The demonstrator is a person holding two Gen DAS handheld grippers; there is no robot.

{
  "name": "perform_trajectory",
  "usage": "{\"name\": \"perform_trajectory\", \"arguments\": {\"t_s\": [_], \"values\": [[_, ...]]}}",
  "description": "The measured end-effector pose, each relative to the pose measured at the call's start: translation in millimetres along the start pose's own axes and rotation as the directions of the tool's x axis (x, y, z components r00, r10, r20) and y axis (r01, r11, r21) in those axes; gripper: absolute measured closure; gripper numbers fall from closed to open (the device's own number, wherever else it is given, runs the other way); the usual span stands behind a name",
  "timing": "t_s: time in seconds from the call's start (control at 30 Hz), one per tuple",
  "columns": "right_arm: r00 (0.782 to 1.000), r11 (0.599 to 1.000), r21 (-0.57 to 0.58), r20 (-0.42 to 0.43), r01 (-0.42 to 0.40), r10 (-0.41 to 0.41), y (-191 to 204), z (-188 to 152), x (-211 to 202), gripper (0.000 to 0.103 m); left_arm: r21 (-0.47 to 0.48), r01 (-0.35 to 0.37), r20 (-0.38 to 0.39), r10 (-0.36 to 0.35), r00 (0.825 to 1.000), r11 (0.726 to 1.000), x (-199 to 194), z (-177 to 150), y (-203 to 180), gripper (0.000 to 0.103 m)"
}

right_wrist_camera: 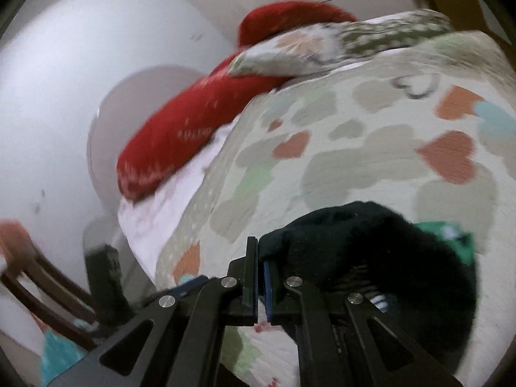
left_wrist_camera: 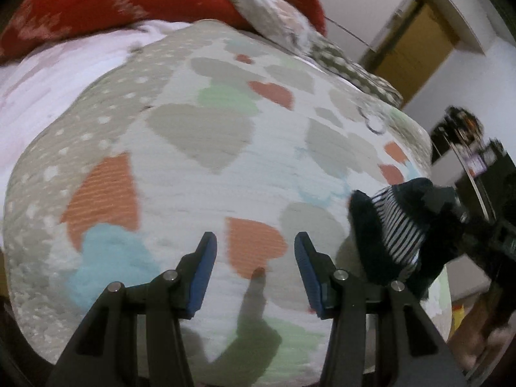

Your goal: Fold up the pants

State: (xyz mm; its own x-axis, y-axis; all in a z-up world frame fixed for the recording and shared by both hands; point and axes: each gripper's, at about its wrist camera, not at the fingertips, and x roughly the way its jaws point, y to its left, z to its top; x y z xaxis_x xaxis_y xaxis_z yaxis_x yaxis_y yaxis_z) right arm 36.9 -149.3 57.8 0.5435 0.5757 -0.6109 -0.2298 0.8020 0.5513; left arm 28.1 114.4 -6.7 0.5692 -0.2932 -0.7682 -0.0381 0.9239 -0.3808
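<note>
The pants (right_wrist_camera: 371,251) are black, with a black-and-white striped lining and a green tag, bunched in a heap on the heart-patterned bed cover (right_wrist_camera: 371,148). My right gripper (right_wrist_camera: 260,251) is shut on an edge of the pants at the heap's left side. In the left wrist view the pants (left_wrist_camera: 396,225) hang in a bundle at the right, above the bed cover (left_wrist_camera: 200,167). My left gripper (left_wrist_camera: 254,242) is open and empty over the cover, left of the pants.
Red pillows (left_wrist_camera: 106,3) and a patterned pillow (left_wrist_camera: 274,16) lie at the head of the bed. A white sheet (left_wrist_camera: 58,74) shows beside the cover. A wooden chair (right_wrist_camera: 38,283) stands left of the bed. A doorway (left_wrist_camera: 416,48) is at the far right.
</note>
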Motion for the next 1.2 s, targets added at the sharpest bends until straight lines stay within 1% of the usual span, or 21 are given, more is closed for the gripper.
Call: {"name": "perform_trajectory", "arguments": {"t_s": [0.1,0.2,0.33,0.37,0.4,0.47,0.57,0.6,0.63,0.67,0.7,0.73,0.77,0.8,0.83,0.9,1.03,1.07,1.13,1.17,1.2], "values": [[0.997,0.996,-0.09,-0.073,0.002,-0.009,33.8,-9.1,45.2,0.099,-0.069,-0.024,0.016,0.025,1.0,0.997,-4.9,4.2,30.5,0.055],[0.989,0.982,-0.188,-0.139,0.033,-0.06,59.9,-26.6,85.5,0.099,-0.12,-0.049,0.042,0.055,0.998,0.991,-12.4,7.0,54.6,0.055],[0.97,0.968,-0.249,-0.236,-0.007,-0.054,73.6,-49.7,133.2,0.095,-0.203,-0.067,0.059,0.08,0.995,0.977,-21.5,9.3,88.8,0.055],[0.964,0.968,-0.25,-0.259,-0.005,-0.062,73.4,-55.4,140.7,0.09,-0.216,-0.066,0.062,0.081,0.995,0.974,-23.2,9.5,93.7,0.055],[0.959,0.973,-0.231,-0.28,-0.015,-0.052,70.5,-59.6,143.9,0.075,-0.223,-0.066,0.065,0.083,0.994,0.973,-24.3,10.0,96.8,0.055],[0.95,0.981,-0.17,-0.309,-0.092,0.035,64.2,-62.9,138.1,0.053,-0.227,-0.066,0.072,0.084,0.994,0.972,-26.4,11.0,99.8,0.055],[0.94,0.973,-0.12,-0.305,-0.197,0.153,61.4,-59.7,107.1,0.053,-0.224,-0.061,0.073,0.079,0.994,0.973,-25.0,12.4,97.7,0.055],[0.934,0.963,-0.102,-0.29,-0.249,0.21,59.4,-56.9,88.2,0.053,-0.222,-0.055,0.072,0.072,0.995,0.974,-23.9,12.7,96.1,0.055],[0.93,0.951,-0.091,-0.255,-0.296,0.265,55.1,-52.8,64.7,0.053,-0.22,-0.051,0.071,0.068,0.995,0.974,-23.4,13.3,95.3,0.055],[0.936,0.948,-0.095,-0.216,-0.304,0.278,52.9,-50.0,47.4,0.053,-0.217,-0.047,0.07,0.063,0.996,0.975,-22.2,13.7,93.9,0.055],[0.954,0.955,-0.107,-0.149,-0.277,0.26,47.6,-46.3,25.2,0.053,-0.216,-0.042,0.069,0.058,0.996,0.976,-21.1,13.9,92.5,0.055],[0.975,0.969,-0.12,-0.08,-0.218,0.209,37.5,-42.3,4.2,0.053,-0.216,-0.033,0.066,0.048,0.997,0.976,-19.5,14.2,91.4,0.055],[0.987,0.979,-0.129,-0.038,-0.159,0.155,29.9,-40.1,-8.0,0.052,-0.216,-0.025,0.063,0.039,0.997,0.976,-18.5,13.8,90.5,0.055],[0.996,0.987,-0.135,0.0,-0.084,0.084,19.1,-38.5,-17.6,0.048,-0.213,-0.016,0.058,0.029,0.998,0.977,-16.8,13.2,88.8,0.055],[1.0,0.99,-0.137,0.015,-0.024,0.026,10.4,-39.0,-21.3,0.046,-0.209,-0.01,0.053,0.022,0.998,0.978,-15.3,12.8,86.8,0.055],[0.997,0.986,-0.145,-0.007,0.08,-0.082,-5.2,-44.3,-15.7,0.044,-0.194,-0.006,0.048,0.016,0.999,0.981,-14.2,11.5,82.7,0.055],[0.984,0.964,-0.213,-0.055,0.157,-0.172,-8.5,-57.2,13.1,0.044,-0.188,0.006,0.046,0.003,0.999,0.982,-14.4,10.1,79.8,0.055],[0.982,0.96,-0.227,-0.062,0.162,-0.18,-7.0,-59.1,21.1,0.045,-0.188,0.011,0.045,-0.002,0.999,0.982,-14.6,9.5,79.6,0.055],[0.981,0.964,-0.228,-0.098,0.139,-0.165,-5.9,-58.9,29.5,0.091,-0.187,0.02,0.044,-0.012,0.999,0.982,-14.7,8.5,79.9,0.055],[0.983,0.974,-0.202,-0.131,0.1,-0.128,-5.7,-57.0,32.6,0.099,-0.186,0.027,0.046,-0.019,0.999,0.982,-14.8,8.1,80.0,0.055],[0.985,0.982,-0.176,-0.139,0.075,-0.1,-3.8,-53.2,31.8,0.099,-0.186,0.032,0.048,-0.024,0.999,0.982,-14.9,8.0,80.3,0.055]]}}
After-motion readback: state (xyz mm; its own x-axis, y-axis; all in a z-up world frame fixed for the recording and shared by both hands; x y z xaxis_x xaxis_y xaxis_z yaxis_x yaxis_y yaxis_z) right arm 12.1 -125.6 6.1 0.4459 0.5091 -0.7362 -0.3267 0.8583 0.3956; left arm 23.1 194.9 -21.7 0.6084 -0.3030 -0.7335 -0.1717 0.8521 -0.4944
